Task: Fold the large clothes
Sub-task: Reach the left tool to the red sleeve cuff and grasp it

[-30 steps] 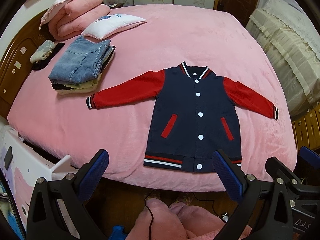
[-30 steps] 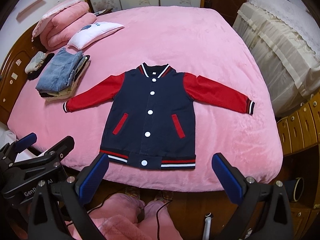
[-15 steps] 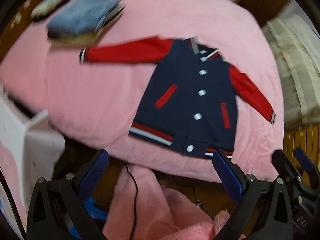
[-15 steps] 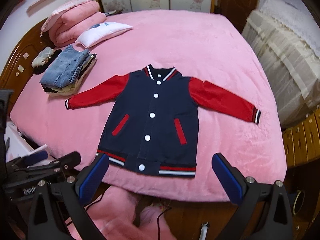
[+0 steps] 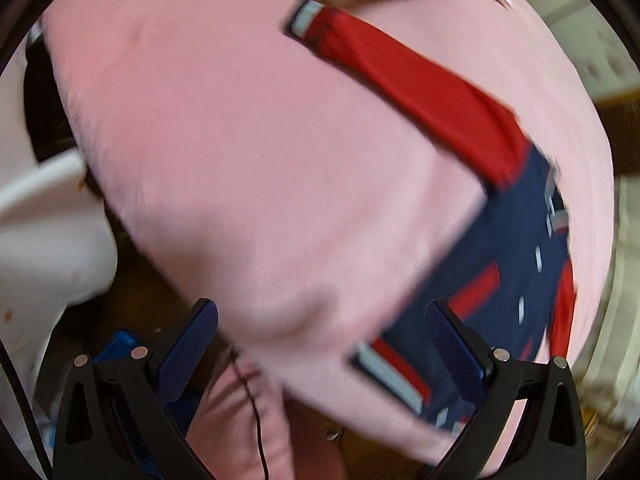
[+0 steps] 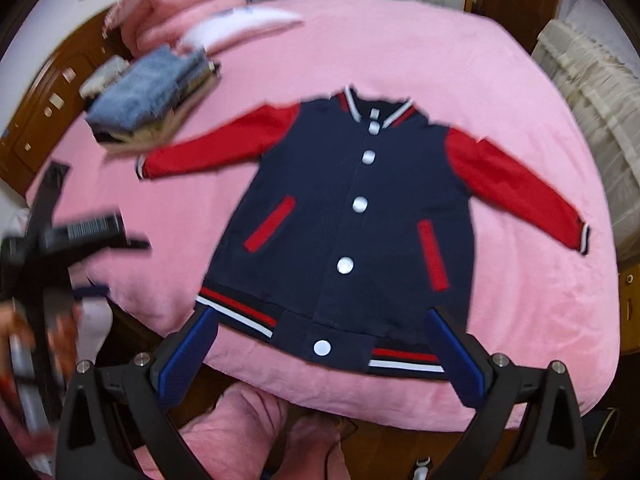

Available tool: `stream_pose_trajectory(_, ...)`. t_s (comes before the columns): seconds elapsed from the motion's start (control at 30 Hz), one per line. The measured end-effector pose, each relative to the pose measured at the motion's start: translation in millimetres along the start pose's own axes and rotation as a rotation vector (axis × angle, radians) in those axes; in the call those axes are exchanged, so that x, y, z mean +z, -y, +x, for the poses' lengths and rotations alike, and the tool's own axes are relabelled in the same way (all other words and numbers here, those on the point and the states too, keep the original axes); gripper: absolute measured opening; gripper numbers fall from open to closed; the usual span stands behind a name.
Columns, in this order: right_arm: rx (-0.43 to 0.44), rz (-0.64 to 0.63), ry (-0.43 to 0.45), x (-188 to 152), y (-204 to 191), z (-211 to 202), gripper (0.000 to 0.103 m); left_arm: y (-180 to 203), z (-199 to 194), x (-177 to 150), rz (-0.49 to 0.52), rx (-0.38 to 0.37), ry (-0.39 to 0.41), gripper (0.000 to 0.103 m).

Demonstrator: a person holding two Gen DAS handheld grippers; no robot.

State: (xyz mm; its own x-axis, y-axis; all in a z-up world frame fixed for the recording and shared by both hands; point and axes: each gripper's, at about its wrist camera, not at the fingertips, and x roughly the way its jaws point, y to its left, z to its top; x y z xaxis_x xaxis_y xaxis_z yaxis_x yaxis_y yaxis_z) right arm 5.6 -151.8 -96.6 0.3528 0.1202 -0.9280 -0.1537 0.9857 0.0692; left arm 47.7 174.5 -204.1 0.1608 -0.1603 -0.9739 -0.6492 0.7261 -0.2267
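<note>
Lying flat on the bed [image 6: 500, 80], the jacket [image 6: 352, 216] pointed collar away, folded clothes [image 6: 148, 96] near its sleeve; both the left claw [image 5: 320, 344] and the right claw [image 6: 320, 352] were spread, empty.

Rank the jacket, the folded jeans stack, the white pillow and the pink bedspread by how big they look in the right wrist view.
1. pink bedspread
2. jacket, spread flat across it
3 and 4. folded jeans stack and white pillow: they look about alike, both blurred, and the pillow lies farther from the camera, so I won't rank them.
</note>
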Motion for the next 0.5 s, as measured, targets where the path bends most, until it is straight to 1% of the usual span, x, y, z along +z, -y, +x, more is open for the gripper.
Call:
stream_pose_trajectory(0.13,-0.051,0.021,-0.07,8,-8,34,0.103,-12,23,65,-0.081,-0.025,0.079,0.102)
stream_pose_trajectory(0.2,-0.076,0.044,-0.096,13,-7,47,0.103,-13,34,93,-0.11,-0.016,0.108,0.102)
stream_pose_trajectory(0.3,-0.092,0.101,-0.14,21,-8,68,0.103,-13,49,134,-0.16,0.001,0.13,0.102)
stream_pose_trajectory(0.43,-0.102,0.165,-0.163,36,-15,90,0.102,-8,70,169,-0.17,0.007,0.139,0.101)
stream_pose_trajectory(0.5,-0.111,0.196,-0.174,42,-21,102,0.102,-1,73,180,-0.138,0.003,0.173,0.095)
